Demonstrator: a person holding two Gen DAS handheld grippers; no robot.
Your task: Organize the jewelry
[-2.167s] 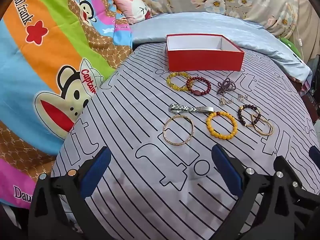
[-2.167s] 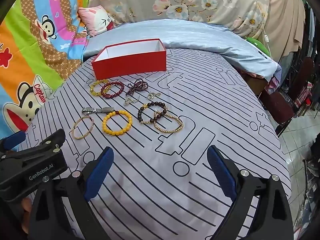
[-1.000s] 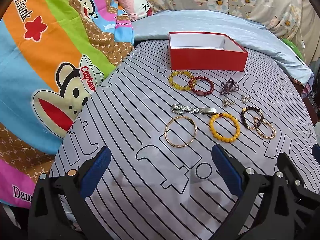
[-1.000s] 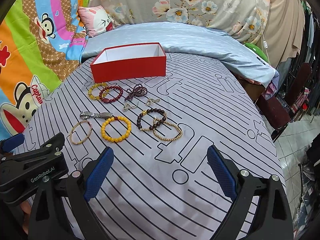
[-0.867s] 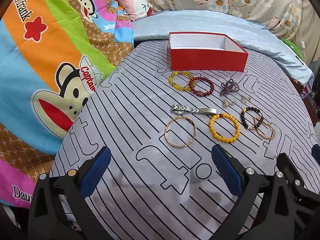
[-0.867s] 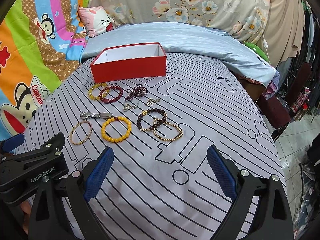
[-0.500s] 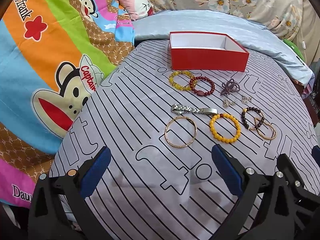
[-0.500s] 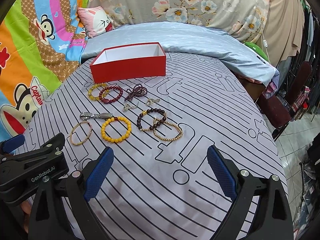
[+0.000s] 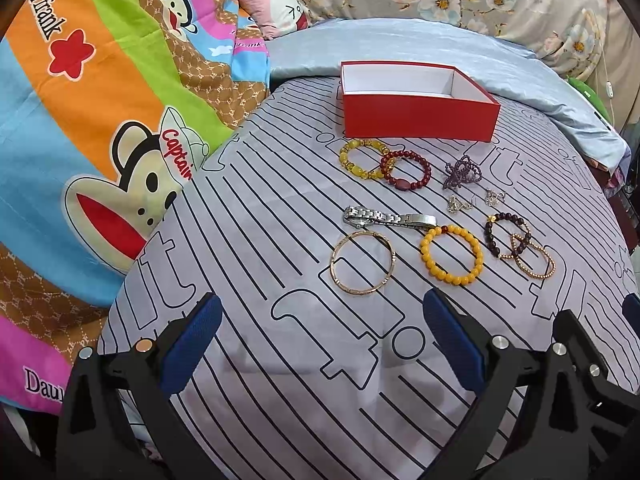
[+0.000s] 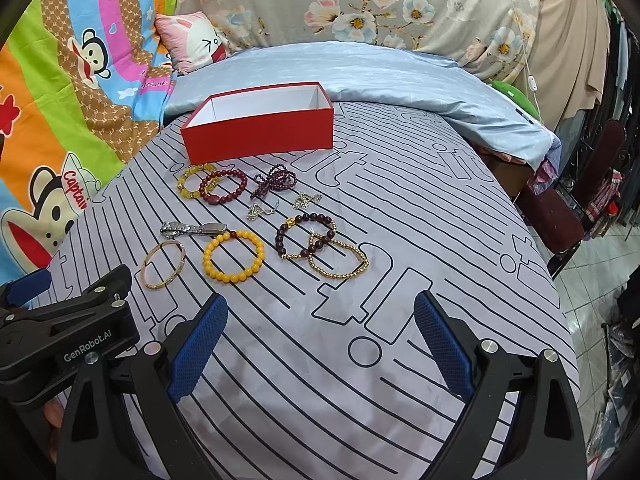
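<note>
An empty red box (image 9: 418, 114) (image 10: 260, 134) with a white inside stands at the far side of a grey striped sheet. In front of it lie several pieces: a yellow bead bracelet (image 9: 451, 255) (image 10: 233, 256), a gold bangle (image 9: 363, 262) (image 10: 165, 264), a silver watch (image 9: 388, 217) (image 10: 192, 229), a dark red bead bracelet (image 9: 406, 171) (image 10: 222, 186), a dark bead bracelet (image 10: 306, 236), a gold chain bracelet (image 10: 338, 260). My left gripper (image 9: 320, 316) and right gripper (image 10: 320, 312) both hover open, near of the jewelry, holding nothing.
A colourful cartoon blanket (image 9: 92, 128) covers the left side. A light blue quilt (image 10: 360, 76) and a pink pillow (image 10: 192, 46) lie behind the box. The bed's right edge drops to a chair (image 10: 576, 184) and tiled floor. The left gripper's body (image 10: 60, 336) shows in the right wrist view.
Both views have crept slightly forward and lower toward the jewelry. Nothing on the sheet has moved, and both grippers stay open.
</note>
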